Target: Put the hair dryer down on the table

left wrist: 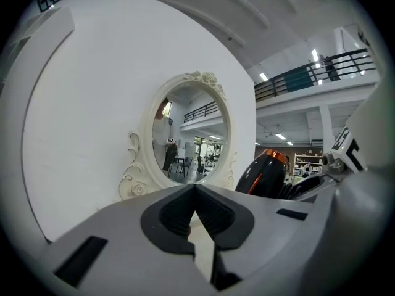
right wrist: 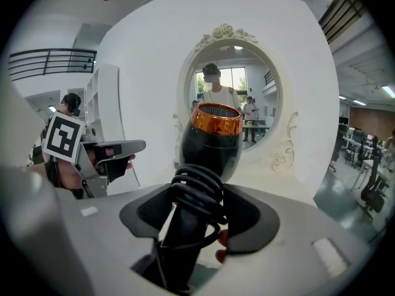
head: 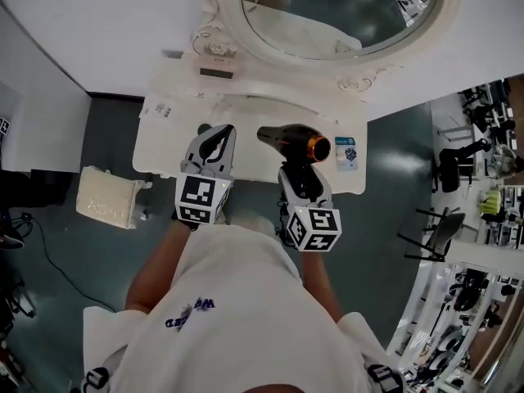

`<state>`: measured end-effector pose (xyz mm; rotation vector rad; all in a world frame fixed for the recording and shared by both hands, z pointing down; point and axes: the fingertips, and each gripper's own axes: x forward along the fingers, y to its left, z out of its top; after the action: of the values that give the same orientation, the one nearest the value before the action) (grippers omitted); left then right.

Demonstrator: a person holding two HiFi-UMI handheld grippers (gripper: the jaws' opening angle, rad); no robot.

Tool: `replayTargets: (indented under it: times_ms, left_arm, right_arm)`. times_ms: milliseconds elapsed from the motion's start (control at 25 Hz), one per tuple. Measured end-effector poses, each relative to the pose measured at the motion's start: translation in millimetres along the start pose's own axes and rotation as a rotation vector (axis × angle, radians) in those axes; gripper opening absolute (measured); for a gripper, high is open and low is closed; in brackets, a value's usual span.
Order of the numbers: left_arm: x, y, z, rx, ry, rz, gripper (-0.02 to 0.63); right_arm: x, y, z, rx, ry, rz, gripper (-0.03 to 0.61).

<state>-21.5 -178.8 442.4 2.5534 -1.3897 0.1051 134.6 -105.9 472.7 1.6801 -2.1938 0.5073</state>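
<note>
White wall [head: 98, 23] stands behind a white desk [head: 164, 150] with a big round mirror [head: 344, 15] at the back. The hair dryer [head: 299, 142] is not down yet. It is up over the right half of the desk, and the right gripper [head: 298, 177] has it by the handle. In the right gripper view the fingers [right wrist: 247, 217] squeeze the handle from both sides. The black cord [right wrist: 199, 190] is wound around the handle, and the fat part of the hair dryer stands up in front of the mirror. The left gripper [head: 219, 133] hangs over the middle of the desk, just beside the hair dryer. Its fingers [left wrist: 216, 214] are pressed together with nothing between them. So the job looks about half done. The hair dryer is over the desk, and what is left, I think, is to bring it down, lay it flat and let go. The desk top is bare under the two grippers, so there is room to lay it there. A small card [head: 347, 151] lies near the right edge, and some papers [head: 160, 109] lie at the far left. The front edge is close to the person, so a hair dryer laid too near it could slip off to the dark floor [head: 65, 137]. The foot of the mirror blocks the back.
</note>
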Motion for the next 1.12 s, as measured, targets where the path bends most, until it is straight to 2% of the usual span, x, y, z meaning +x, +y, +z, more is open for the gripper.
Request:
replayTargets:
  times_ms: [120, 320, 560, 880, 1120]
  left_arm:
    - [11, 5, -12, -0.029, 0.035, 0.002, 0.009]
    - [30, 5, -14, -0.001, 0.031, -0.035, 0.009]
    - [37, 33, -33, -0.044, 0.056, 0.047, 0.009]
    - [45, 33, -36, -0.010, 0.093, 0.079, 0.009]
    - [55, 36, -38, -0.018, 0.104, 0.082, 0.009]
  right_arm:
    - [5, 1, -12, 0.024, 0.039, -0.020, 0.267]
    - [17, -6, -11, 0.005, 0.035, -0.040, 0.267]
    - [34, -20, -25, 0.020, 0.072, -0.051, 0.267]
    - [60, -27, -29, 0.005, 0.113, -0.036, 0.267]
    - [74, -26, -27, 0.001, 0.122, -0.017, 0.267]
